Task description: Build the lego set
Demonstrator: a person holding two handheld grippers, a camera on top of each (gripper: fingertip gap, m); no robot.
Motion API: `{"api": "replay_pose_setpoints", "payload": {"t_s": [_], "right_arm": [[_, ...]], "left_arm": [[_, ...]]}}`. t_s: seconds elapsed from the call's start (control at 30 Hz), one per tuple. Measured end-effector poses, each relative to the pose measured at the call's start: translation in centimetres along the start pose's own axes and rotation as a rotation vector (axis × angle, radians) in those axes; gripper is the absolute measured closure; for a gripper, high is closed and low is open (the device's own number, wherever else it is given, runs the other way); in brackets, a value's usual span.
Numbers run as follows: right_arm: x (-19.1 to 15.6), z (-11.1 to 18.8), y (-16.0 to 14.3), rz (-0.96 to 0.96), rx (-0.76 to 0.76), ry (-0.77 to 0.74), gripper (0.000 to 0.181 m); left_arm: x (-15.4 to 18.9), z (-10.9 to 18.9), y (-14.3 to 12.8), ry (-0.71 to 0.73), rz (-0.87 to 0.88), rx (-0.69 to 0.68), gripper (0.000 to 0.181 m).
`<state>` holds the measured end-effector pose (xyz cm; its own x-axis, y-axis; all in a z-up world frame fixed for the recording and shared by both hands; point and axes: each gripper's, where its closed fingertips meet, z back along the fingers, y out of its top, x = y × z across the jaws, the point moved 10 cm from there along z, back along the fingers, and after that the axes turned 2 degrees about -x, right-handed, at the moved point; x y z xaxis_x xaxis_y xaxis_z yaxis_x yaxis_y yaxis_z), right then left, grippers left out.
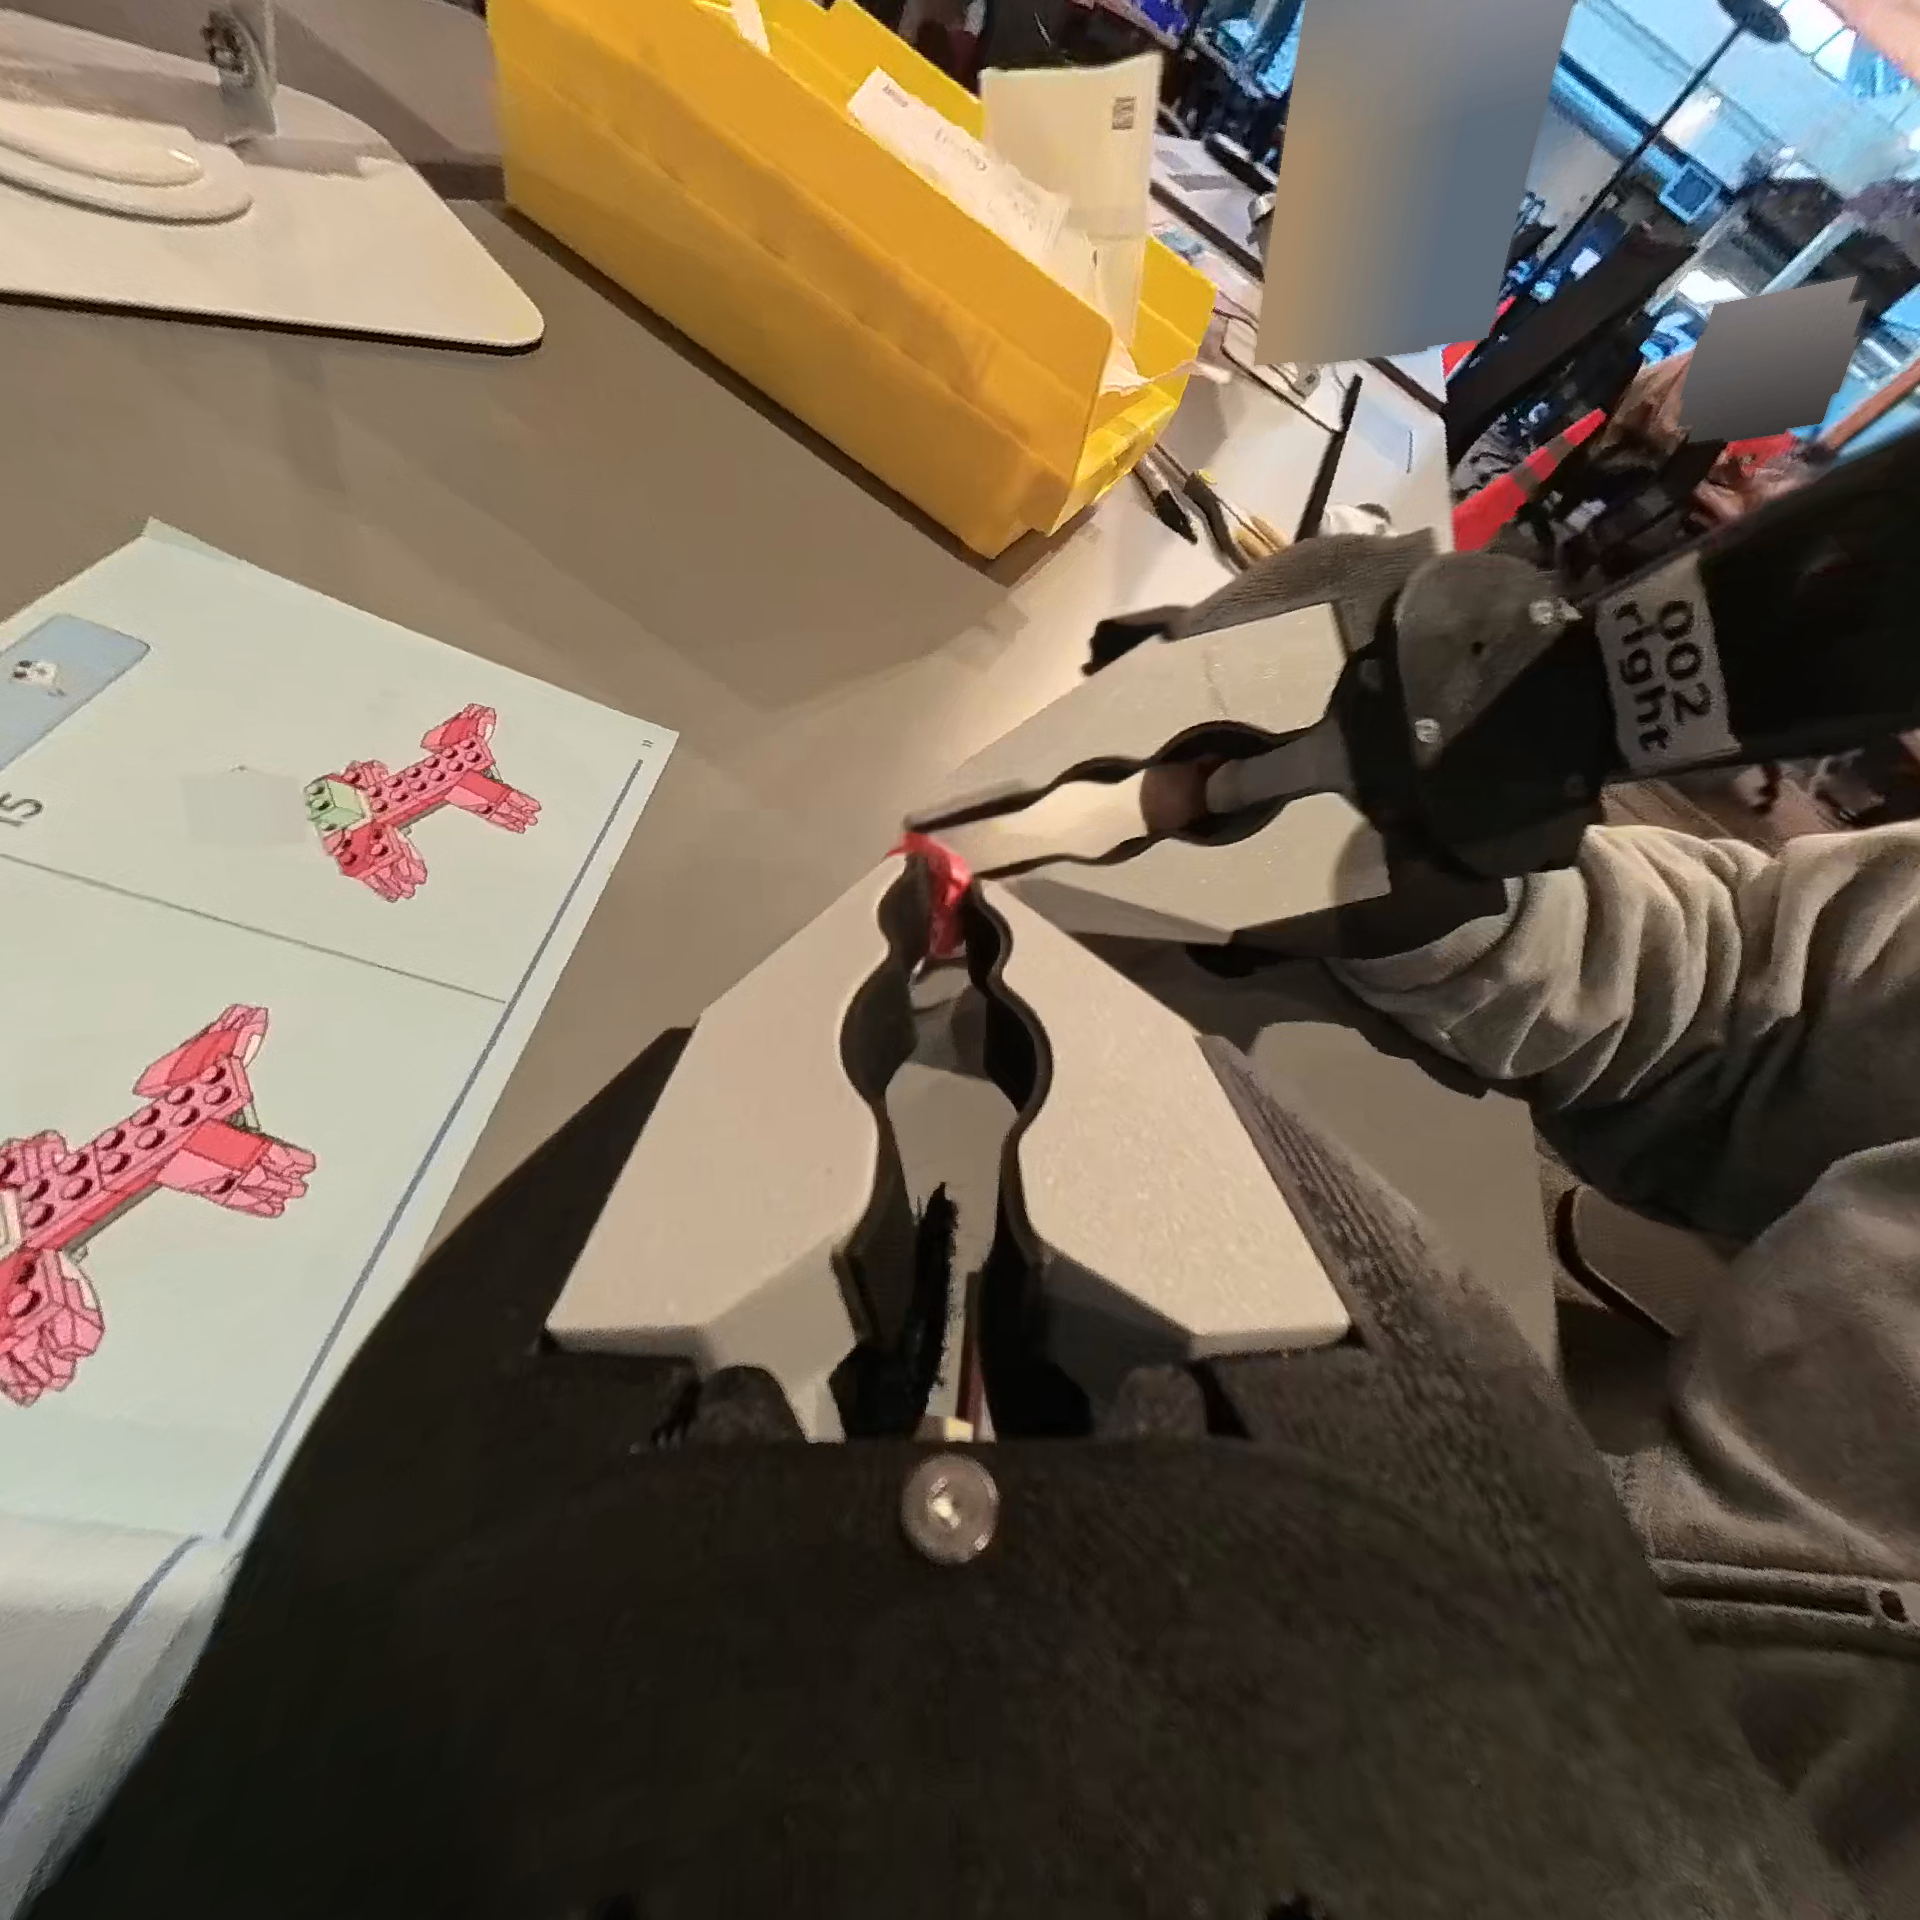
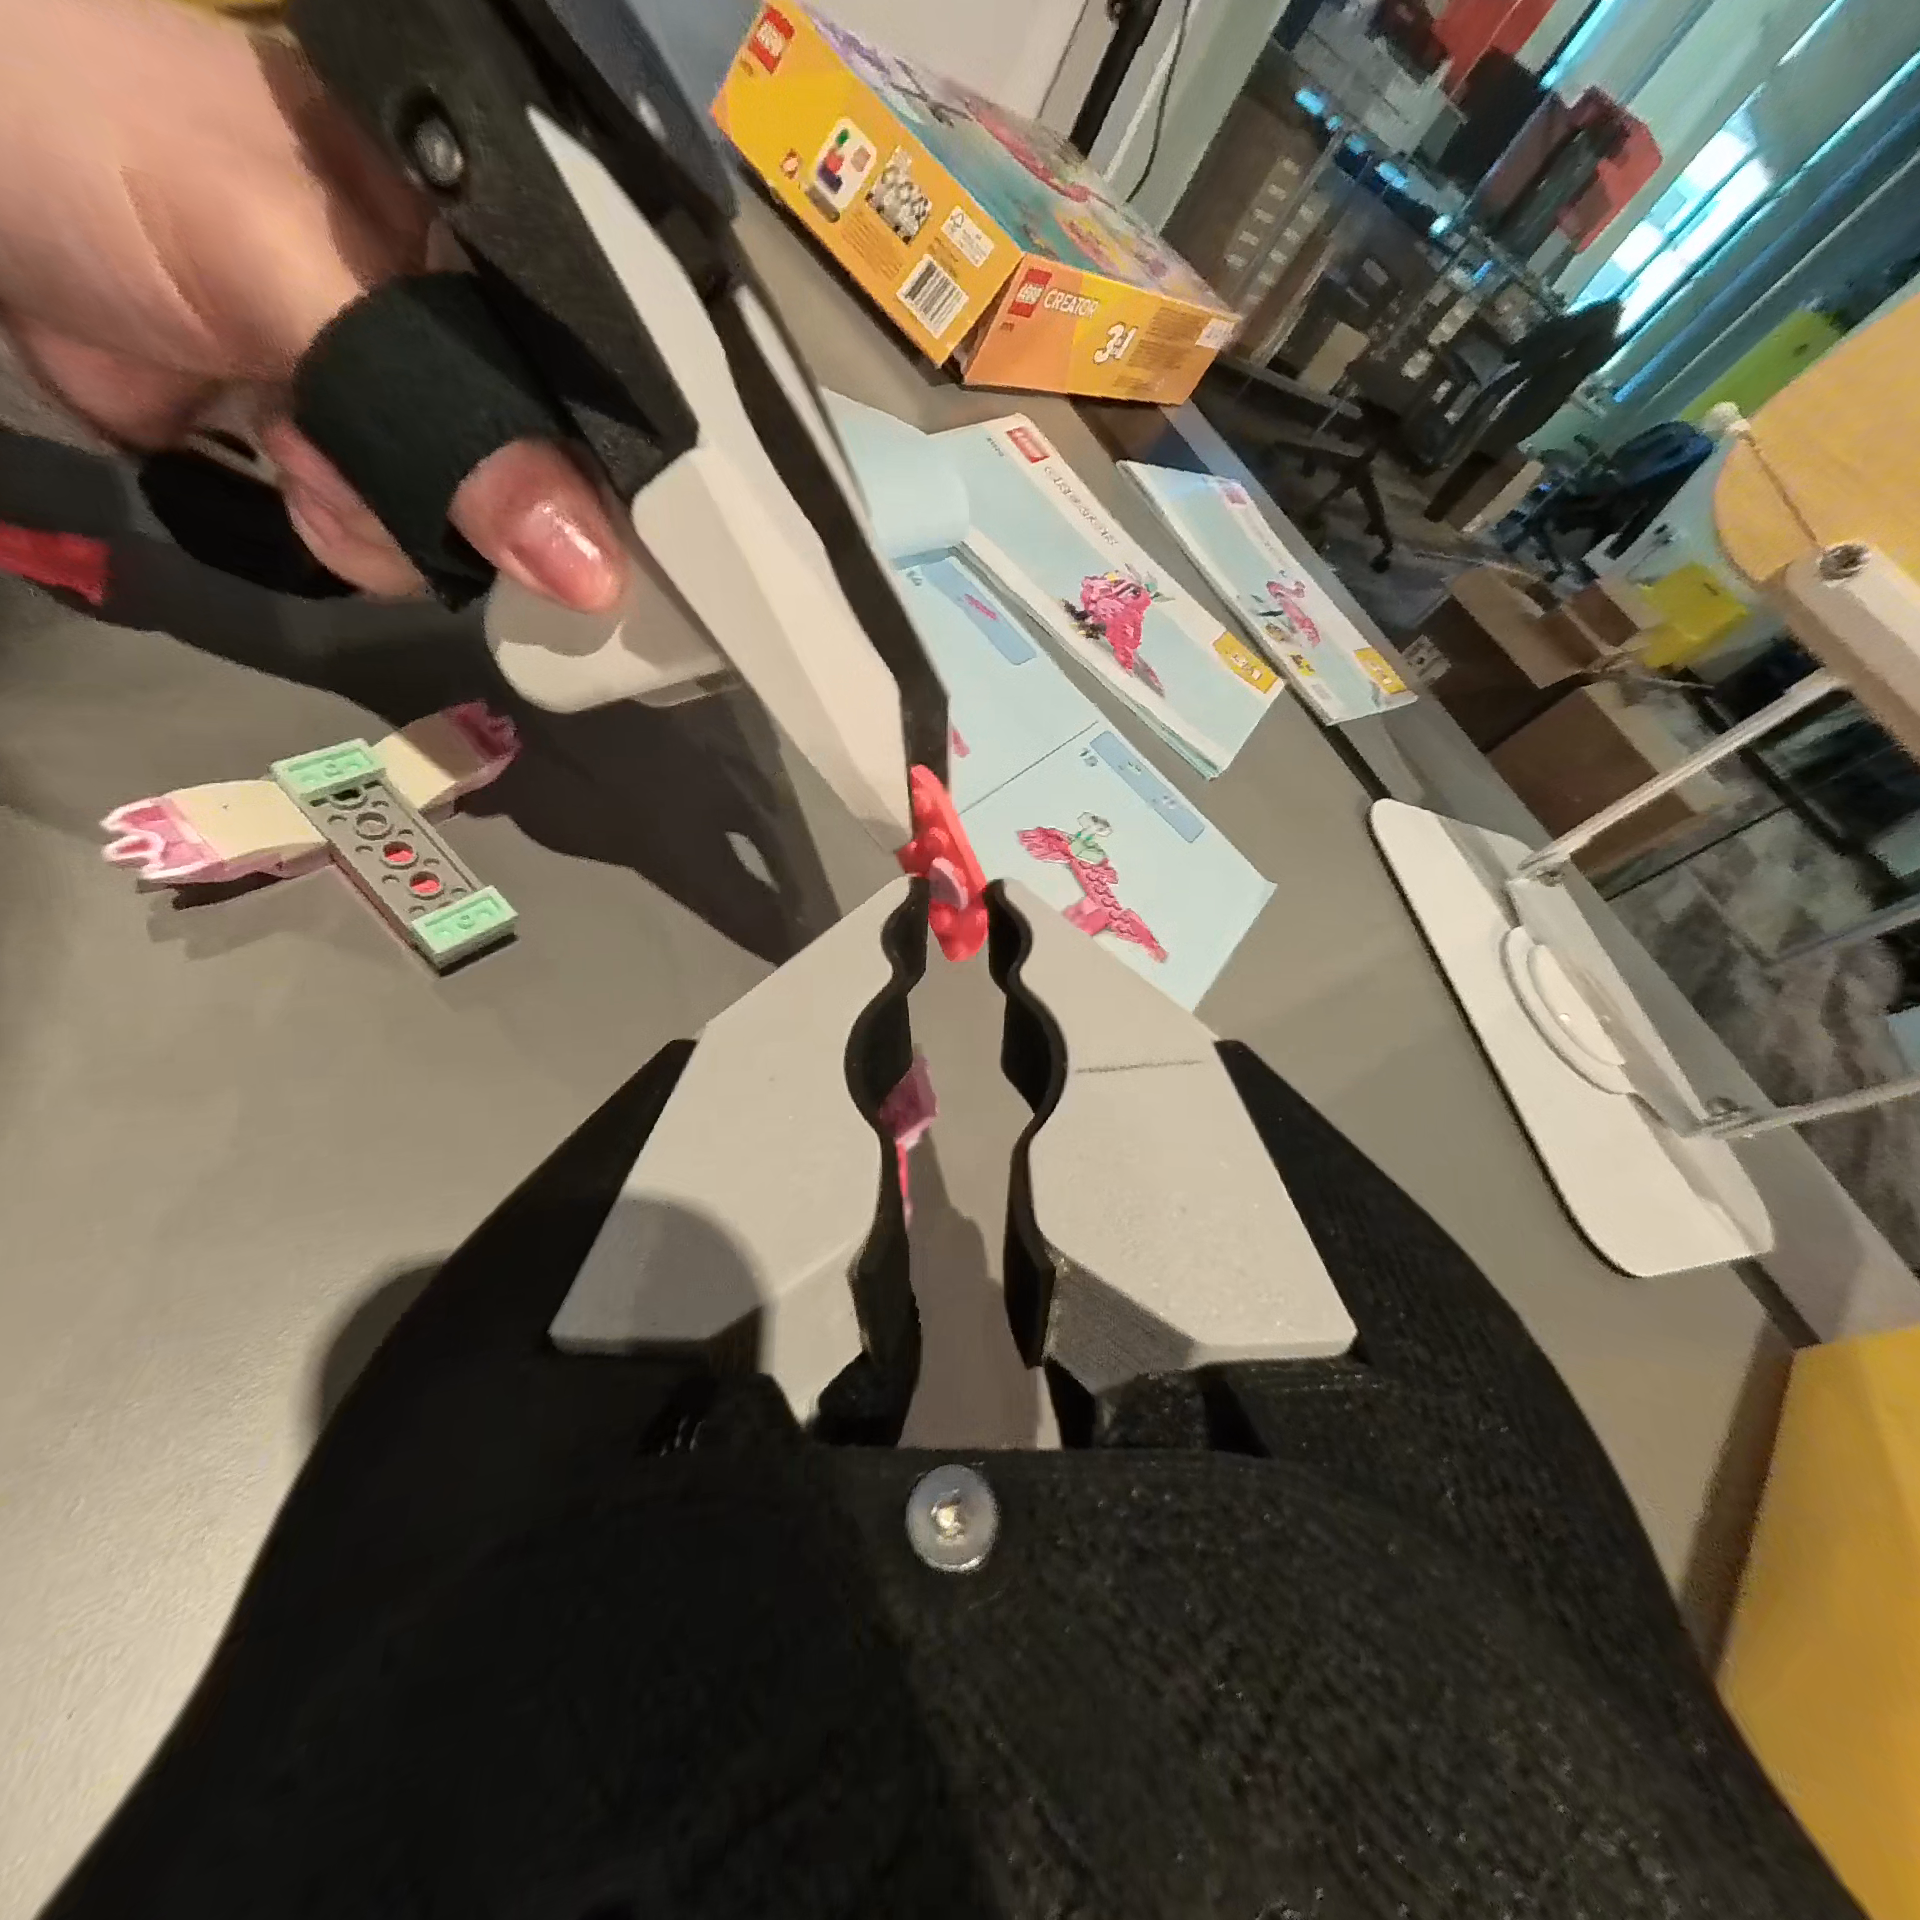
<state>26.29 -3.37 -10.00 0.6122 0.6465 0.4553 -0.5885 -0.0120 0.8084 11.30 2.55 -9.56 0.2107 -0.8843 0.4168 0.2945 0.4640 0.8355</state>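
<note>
Starting with the left wrist view: left gripper [image 1: 940, 894], jaws nearly closed, tips pinching a small red lego piece [image 1: 943, 902] above the grey table [image 1: 644, 582]. Right gripper [image 1: 940, 847] enters from the right, its jaws likewise almost together and its tips meeting the same red piece. Open instruction booklet [image 1: 270, 935] lies at left, showing pink model drawings. Yellow bin [image 1: 831, 270] of papers sits far, centre. White stand base [image 1: 260, 239] at far left.

Right wrist view: right gripper [image 2: 951, 894], jaws narrowly apart, clamping the red lego piece [image 2: 940, 868] at the tips; left gripper [image 2: 904, 821] comes down from upper left, tips on the piece, a hand [image 2: 208, 260] holding it. Partly built lego model [image 2: 343, 821], pink, cream, grey and mint green, lies on the table at left, well apart from the grippers. Booklets [image 2: 1122, 623] lie far, beyond the tips; a yellow-orange lego box [image 2: 966, 218] farther still.
</note>
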Motion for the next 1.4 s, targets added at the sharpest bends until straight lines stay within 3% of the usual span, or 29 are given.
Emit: {"api": "replay_pose_setpoints", "payload": {"t_s": [0.17, 0.37, 0.5, 0.67, 0.87, 1.03, 1.23, 1.37, 1.4], "right_arm": [[-0.5, -0.1, -0.1, 0.048, -0.022, -0.021, 0.179], [0.7, 0.3, -0.4, -0.119, 0.061, 0.086, 0.181], [1.5, 0.5, -0.7, -0.236, 0.110, 0.154, 0.181], [0.5, 0.8, -0.1, -0.008, 0.140, 0.021, 0.169], [-0.7, 0.4, 0.1, 0.211, 0.086, -0.080, 0.170], [-1.1, 0.4, 0.4, 0.282, 0.063, -0.146, 0.175], [-1.8, 0.3, 0.7, 0.440, 0.033, -0.256, 0.181], [-1.8, 0.1, 0.9, 0.373, 0.058, -0.234, 0.181], [-1.6, 0.0, 0.8, 0.348, 0.054, -0.220, 0.168]], "left_arm": [[0.4, 0.2, 0.2, 0.026, -0.033, -0.011, 0.176], [-0.1, 0.8, 0.3, 0.040, -0.062, 0.004, 0.177], [-0.1, 0.9, 0.4, -0.039, 0.010, 0.059, 0.177], [-0.3, 0.6, 0.2, -0.051, 0.060, 0.082, 0.177], [-0.5, 0.6, 0.1, -0.104, 0.138, 0.102, 0.177], [-0.9, 0.6, 0.0, -0.161, 0.225, 0.131, 0.176], [-1.3, 1.0, 0.0, -0.119, 0.237, 0.164, 0.178], [-1.4, 0.6, -0.2, -0.112, 0.238, 0.146, 0.177], [-1.3, 0.6, -0.2, -0.112, 0.233, 0.145, 0.178]]}}
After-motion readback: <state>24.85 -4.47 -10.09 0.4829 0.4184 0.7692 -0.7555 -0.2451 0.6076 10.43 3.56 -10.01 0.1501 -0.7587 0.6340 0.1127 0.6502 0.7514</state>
